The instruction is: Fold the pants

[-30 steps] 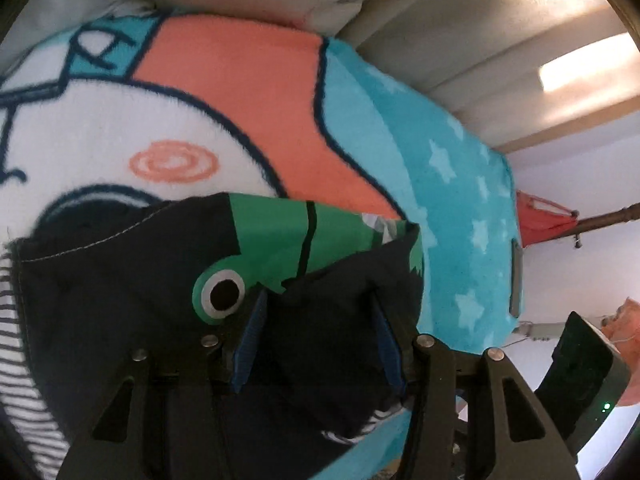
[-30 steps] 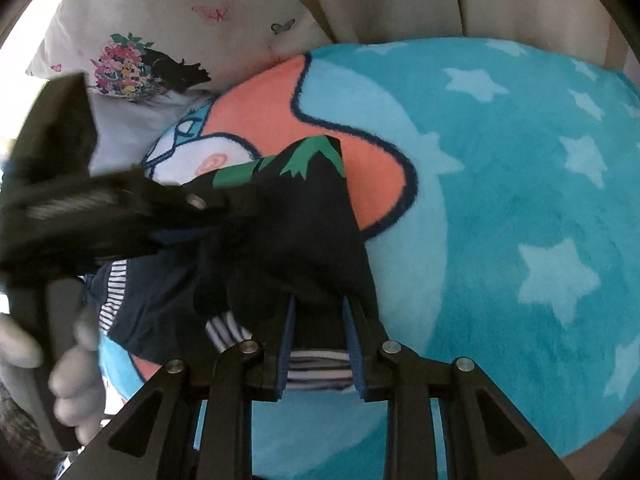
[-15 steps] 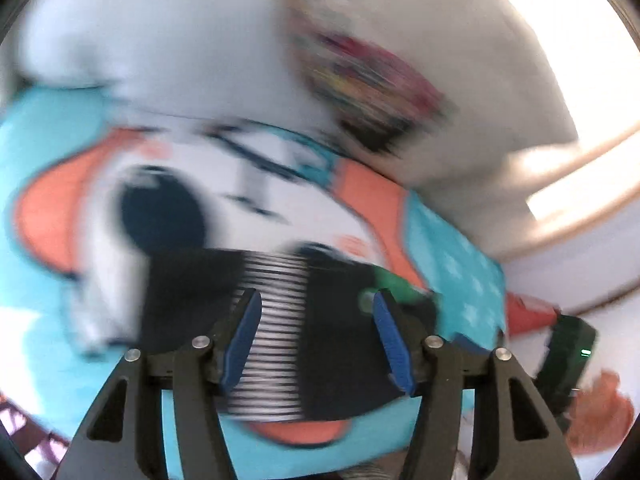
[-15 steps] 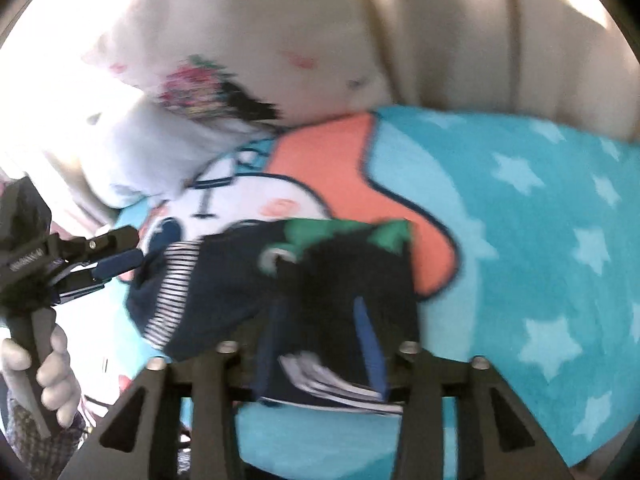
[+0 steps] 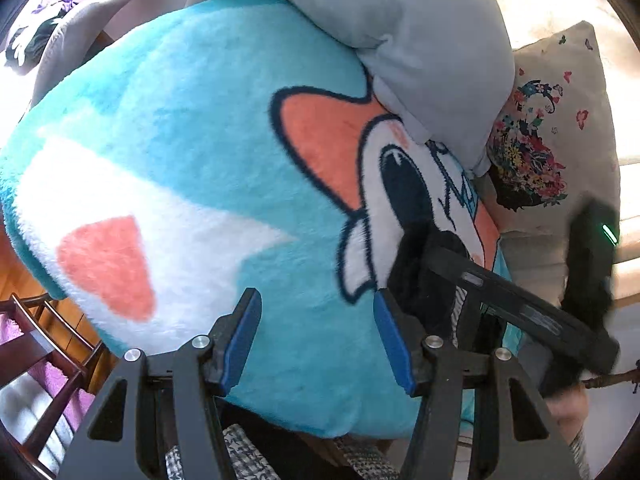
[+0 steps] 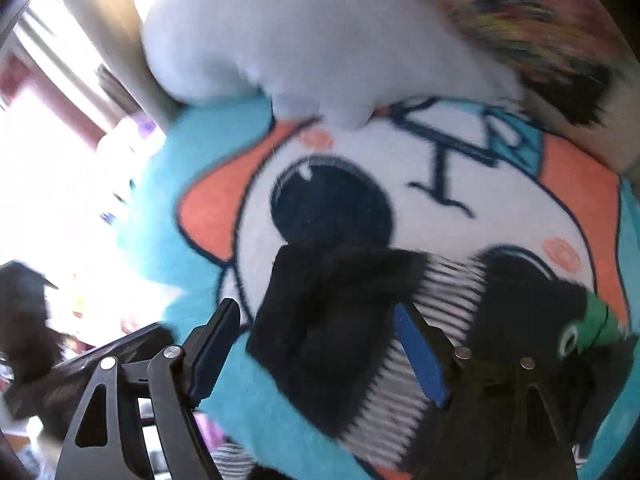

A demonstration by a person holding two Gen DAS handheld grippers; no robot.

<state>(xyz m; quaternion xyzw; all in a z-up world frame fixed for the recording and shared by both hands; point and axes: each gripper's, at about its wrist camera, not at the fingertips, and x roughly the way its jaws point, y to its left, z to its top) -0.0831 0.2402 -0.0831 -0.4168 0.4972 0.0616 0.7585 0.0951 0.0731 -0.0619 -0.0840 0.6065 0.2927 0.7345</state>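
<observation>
Pants: my small dark navy pants (image 6: 340,320) with a black-and-white striped waistband and a green cartoon-eye patch lie bunched flat on the fluffy turquoise blanket (image 5: 200,128) printed with a white-and-orange cartoon face

My right claw (image 6: 316,344): jaws spread wide, holding nothing; the dark folded end of the pants lies in the gap between the blue-padded fingers (image 6: 420,356), and the striped band passes behind the right-hand finger. I cannot tell whether the pads touch the cloth

My left claw (image 5: 316,340): jaws wide apart and empty, over bare turquoise blanket; the pants (image 5: 420,280) sit just beyond the right-hand blue pad (image 5: 390,340), off to that side and not between the fingers

Seen from my left: the right claw (image 5: 520,308) reaches across the dark cloth, partly covering it

Around: a plain pale grey pillow (image 5: 420,40) and a cream cushion with a floral print (image 5: 560,140) rest against the far edge of the blanket; a dark wooden chair frame (image 5: 36,340) stands below its near-left edge
</observation>
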